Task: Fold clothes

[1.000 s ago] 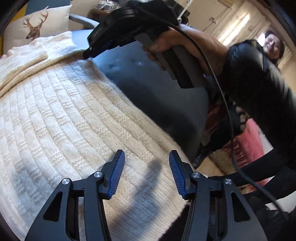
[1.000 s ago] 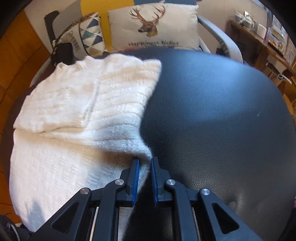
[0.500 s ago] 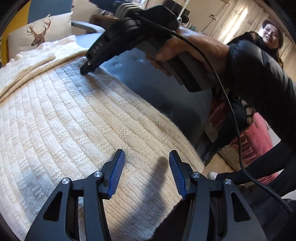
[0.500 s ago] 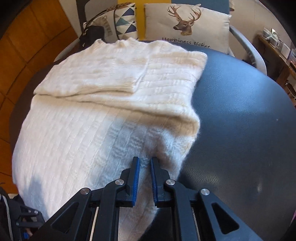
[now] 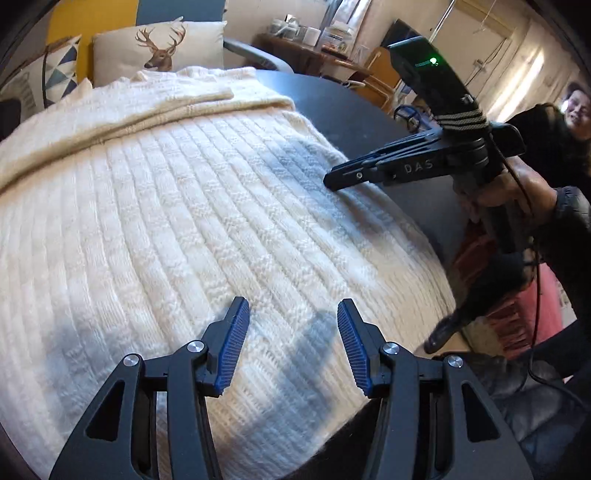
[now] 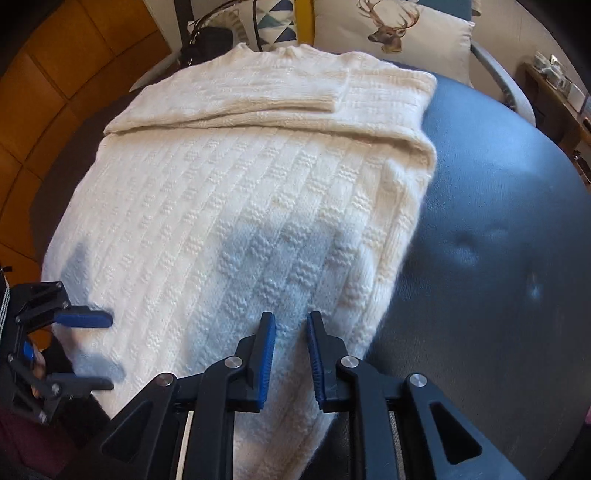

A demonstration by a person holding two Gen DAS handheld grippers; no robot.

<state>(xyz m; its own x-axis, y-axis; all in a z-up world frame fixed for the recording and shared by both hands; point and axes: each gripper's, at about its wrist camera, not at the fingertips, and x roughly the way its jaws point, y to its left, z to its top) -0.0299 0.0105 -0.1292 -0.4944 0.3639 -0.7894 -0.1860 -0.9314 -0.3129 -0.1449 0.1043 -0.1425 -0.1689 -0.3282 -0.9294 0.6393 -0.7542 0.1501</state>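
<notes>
A cream cable-knit sweater lies flat on a dark leather seat, a sleeve folded across its top. My left gripper hovers open over the sweater's near hem with nothing between its fingers; the right wrist view shows it at the left edge. My right gripper is over the sweater's right side. Its jaws are opening and stand a little apart, with the knit lying under the gap and not pinched. In the left wrist view, the right gripper has its tips low on the fabric.
A deer cushion and a triangle-patterned cushion stand behind the seat, beside a black bag. A wooden side table with small items is at the back right. A person's hand holds the right gripper.
My right gripper, shut on the sweater's right edge, pulled it inward over the body, and its jaws have now parted. The left gripper swung across the hem and stayed open.
</notes>
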